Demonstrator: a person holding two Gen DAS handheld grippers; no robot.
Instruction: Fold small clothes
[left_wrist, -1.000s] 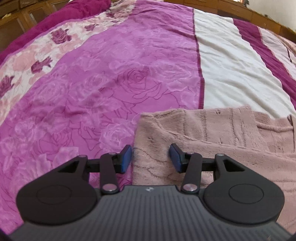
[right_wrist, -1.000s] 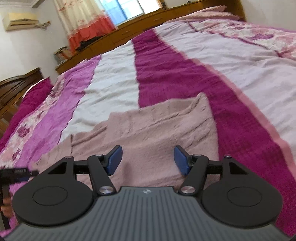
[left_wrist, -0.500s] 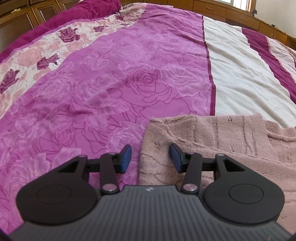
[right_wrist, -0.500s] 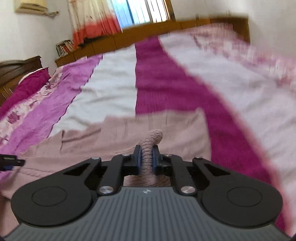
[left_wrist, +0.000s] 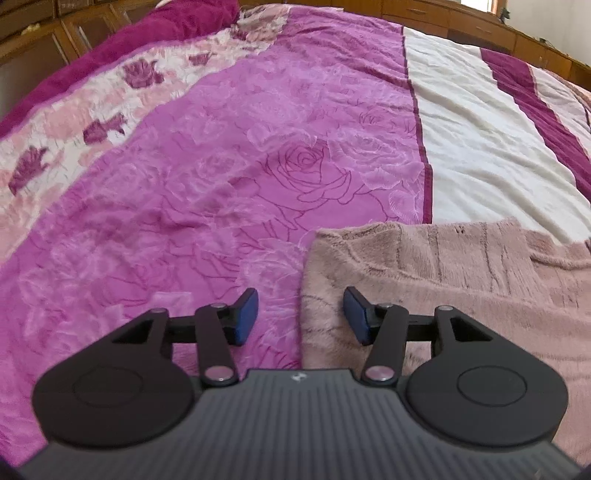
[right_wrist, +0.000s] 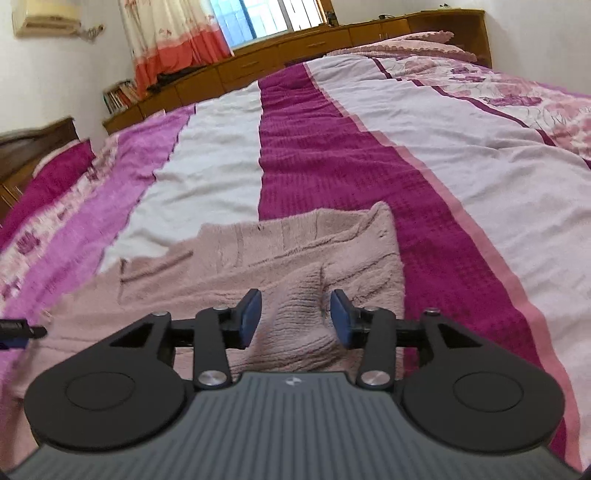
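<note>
One pink knit garment (right_wrist: 280, 254) lay on one striped bedspread (right_wrist: 325, 155). Left gripper (left_wrist: 301, 314) gaped wide over its edge (holding nothing). Right gripper (right_wrist: 295, 317) stood open, a raised fold between its pads.

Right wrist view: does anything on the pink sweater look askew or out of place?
Yes. A ridge of the pink sweater stands bunched up between the open fingers of the right gripper, while the rest lies fairly flat on the bedspread. No damage or stains are visible.
</note>
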